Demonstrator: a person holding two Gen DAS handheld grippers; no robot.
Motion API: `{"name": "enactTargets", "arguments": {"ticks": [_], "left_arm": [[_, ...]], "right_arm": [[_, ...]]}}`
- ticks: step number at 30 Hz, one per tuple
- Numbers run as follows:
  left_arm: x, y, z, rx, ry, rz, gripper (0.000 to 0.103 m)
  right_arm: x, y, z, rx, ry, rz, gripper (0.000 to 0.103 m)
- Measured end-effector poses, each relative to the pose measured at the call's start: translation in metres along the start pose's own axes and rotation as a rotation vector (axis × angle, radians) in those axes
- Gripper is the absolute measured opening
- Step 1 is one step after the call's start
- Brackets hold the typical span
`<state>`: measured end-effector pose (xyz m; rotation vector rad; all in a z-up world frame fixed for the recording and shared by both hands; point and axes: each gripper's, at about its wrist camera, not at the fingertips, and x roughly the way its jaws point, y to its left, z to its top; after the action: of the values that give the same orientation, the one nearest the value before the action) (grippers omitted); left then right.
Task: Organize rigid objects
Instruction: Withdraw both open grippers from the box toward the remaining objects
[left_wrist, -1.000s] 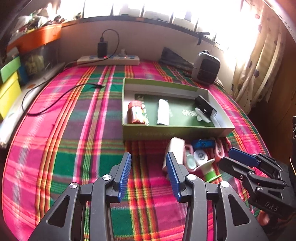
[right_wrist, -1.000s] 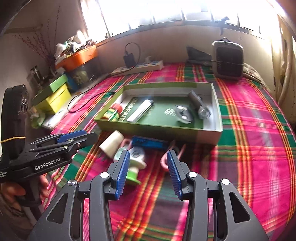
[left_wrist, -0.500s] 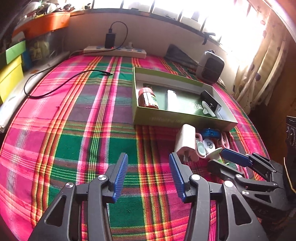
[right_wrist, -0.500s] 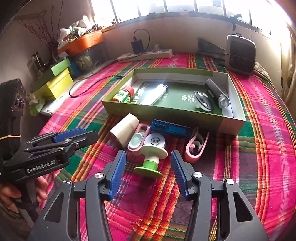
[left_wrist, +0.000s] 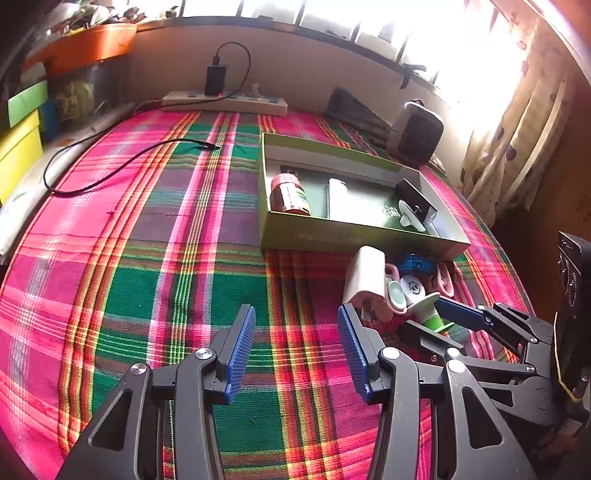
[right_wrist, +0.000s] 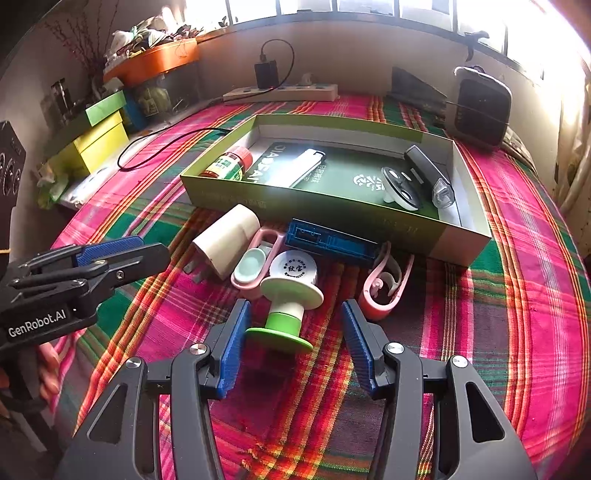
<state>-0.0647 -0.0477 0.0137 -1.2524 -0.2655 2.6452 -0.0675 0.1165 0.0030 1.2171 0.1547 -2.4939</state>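
Note:
A green-and-white spool (right_wrist: 286, 310) lies on the plaid cloth, between the fingers of my right gripper (right_wrist: 294, 306); the jaws stand open and the pads are clear of it. Behind it are a cream plug (right_wrist: 225, 240), a round white cap (right_wrist: 293, 267), two pink clips (right_wrist: 384, 288) and a blue case (right_wrist: 328, 240). The green box (right_wrist: 332, 216) holds a red-capped bottle (right_wrist: 227, 164), a white lighter (right_wrist: 299, 168), a black disc and a dark torch (right_wrist: 424, 170). My left gripper (left_wrist: 296, 310) hovers open over bare cloth, left of the plug (left_wrist: 364, 277).
A power strip with a charger (left_wrist: 221, 99) and a black cable (left_wrist: 122, 166) lie at the back. A dark speaker (right_wrist: 478, 107) stands at the back right. Yellow and green boxes (right_wrist: 99, 136) and an orange tray sit at the left. A curtain hangs at the right.
Both grippers have opened wider. The right gripper came forward and down, so the spool now lies between its fingers. The left gripper has stayed over the cloth.

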Motion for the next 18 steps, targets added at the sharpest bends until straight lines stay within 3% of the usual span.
{"name": "enactTargets", "arguments": {"ticks": [3,5,7,18], "left_arm": [[0.0,-0.003,0.001,0.006,0.003,0.0,0.046],[-0.001,-0.006,0.001,0.011,0.002,-0.002,0.046],[-0.002,-0.008,0.002,0.015,0.001,-0.004,0.046],[-0.001,-0.027,0.009,0.062,0.004,-0.023,0.046]], "right_arm": [[-0.002,0.0,-0.001,-0.002,-0.007,-0.004,0.051],[-0.003,-0.001,-0.001,-0.004,-0.015,-0.004,0.039],[-0.004,-0.001,-0.002,-0.009,-0.017,-0.016,0.035],[-0.011,-0.006,-0.004,-0.003,-0.039,-0.002,0.035]]}}
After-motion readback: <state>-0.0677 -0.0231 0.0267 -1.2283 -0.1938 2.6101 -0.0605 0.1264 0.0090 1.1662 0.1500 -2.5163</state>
